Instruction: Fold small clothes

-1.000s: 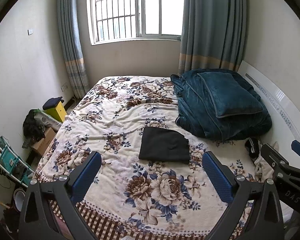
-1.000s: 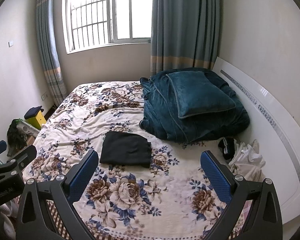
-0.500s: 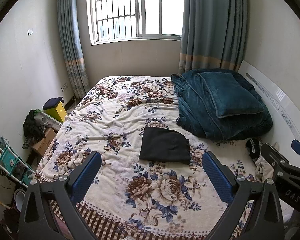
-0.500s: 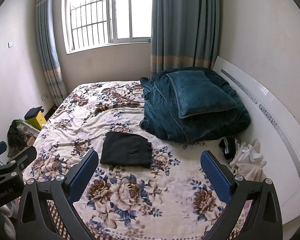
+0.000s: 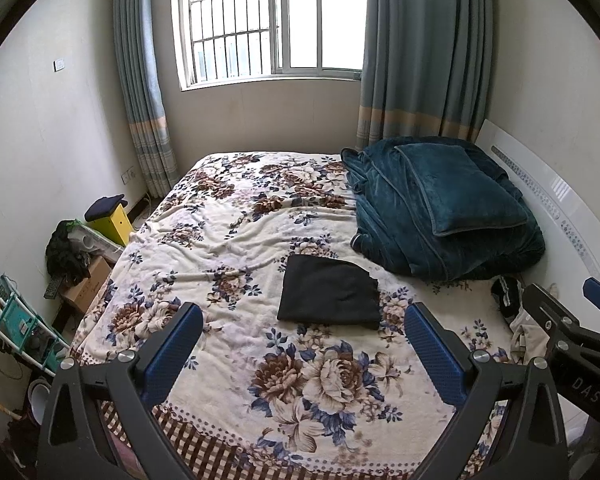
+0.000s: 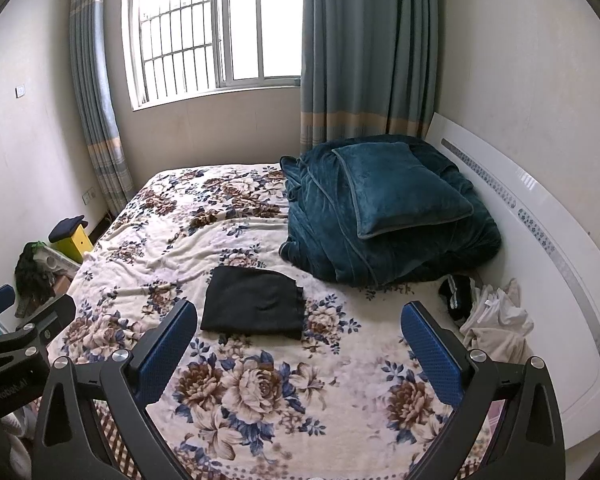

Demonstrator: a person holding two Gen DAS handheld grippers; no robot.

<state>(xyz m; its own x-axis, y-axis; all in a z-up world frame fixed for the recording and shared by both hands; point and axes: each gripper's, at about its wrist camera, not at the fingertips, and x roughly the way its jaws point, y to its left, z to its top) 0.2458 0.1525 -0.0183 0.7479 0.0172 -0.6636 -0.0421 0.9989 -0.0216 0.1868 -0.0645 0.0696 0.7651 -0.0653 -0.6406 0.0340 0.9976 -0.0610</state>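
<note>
A black garment (image 5: 329,295) lies folded into a flat rectangle on the floral bedspread (image 5: 228,248), mid-bed; the right wrist view shows the same garment (image 6: 254,305). A loose heap of white and black small clothes (image 6: 488,316) sits by the headboard at the right, partly seen as small clothes (image 5: 518,320) in the left wrist view. My left gripper (image 5: 302,344) hangs open above the near part of the bed, holding nothing. My right gripper (image 6: 298,344) is also open and empty, well short of the folded garment.
A teal quilt with a pillow (image 6: 384,216) on top fills the bed's far right. The white headboard (image 6: 548,240) runs along the right. On the floor at the left stand a yellow box (image 5: 112,220), a cardboard box and a green rack (image 5: 12,320).
Both grippers have drifted very slightly; the view barely shifts. The folded garment and the heap lie where they were.
</note>
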